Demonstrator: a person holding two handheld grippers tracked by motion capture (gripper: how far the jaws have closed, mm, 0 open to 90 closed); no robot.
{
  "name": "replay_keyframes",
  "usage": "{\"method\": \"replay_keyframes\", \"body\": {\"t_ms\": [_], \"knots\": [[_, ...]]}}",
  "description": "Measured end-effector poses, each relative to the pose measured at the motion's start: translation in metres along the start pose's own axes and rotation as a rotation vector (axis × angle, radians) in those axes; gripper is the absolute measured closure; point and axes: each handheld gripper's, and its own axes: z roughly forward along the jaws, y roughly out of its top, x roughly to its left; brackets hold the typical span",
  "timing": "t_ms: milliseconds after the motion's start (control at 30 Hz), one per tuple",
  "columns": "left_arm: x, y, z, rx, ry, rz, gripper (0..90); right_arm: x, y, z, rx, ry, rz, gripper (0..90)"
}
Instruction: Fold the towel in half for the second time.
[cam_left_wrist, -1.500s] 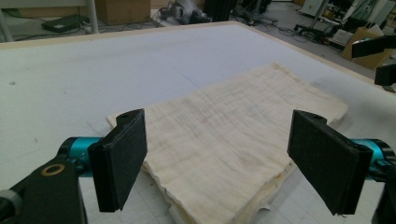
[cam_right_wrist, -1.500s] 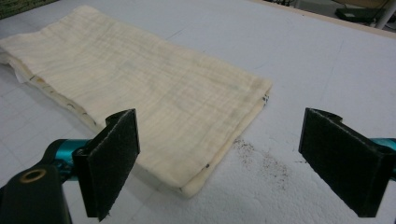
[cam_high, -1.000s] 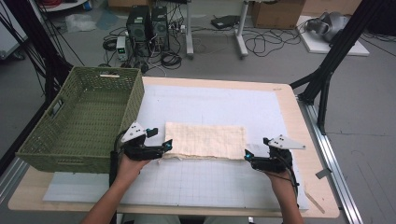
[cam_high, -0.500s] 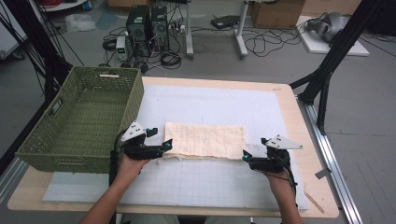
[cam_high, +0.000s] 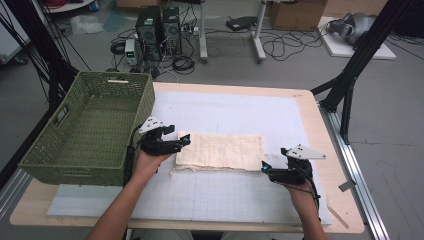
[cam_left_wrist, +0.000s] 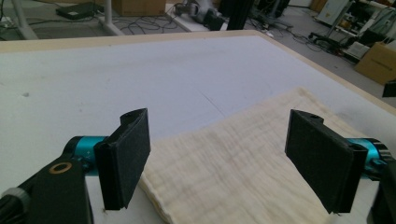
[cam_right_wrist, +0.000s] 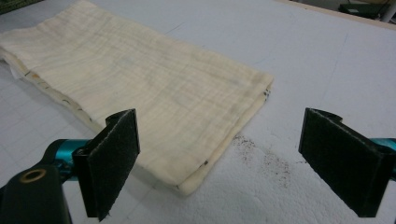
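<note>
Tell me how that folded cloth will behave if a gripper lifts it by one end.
The cloth looks thin and crinkled, so it will probably droop limply. Its stacked layers show loose at the edge, so the fold may fall open. It lies flat, so it likely won't roll.

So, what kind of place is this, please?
Probably a lab or workshop for recording handling tasks: desktop computers and loose cables on the floor, black rig frames, and a gridded mat on the table.
</note>
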Motion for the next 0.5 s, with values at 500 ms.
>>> {"method": "replay_keyframes", "body": {"t_ms": [500], "knots": [[0.027, -0.007, 0.044, 0.184, 0.113, -0.028, 37.8, 0.000, 0.000, 0.000, -0.006, 0.009, 0.013, 11.8]]}}
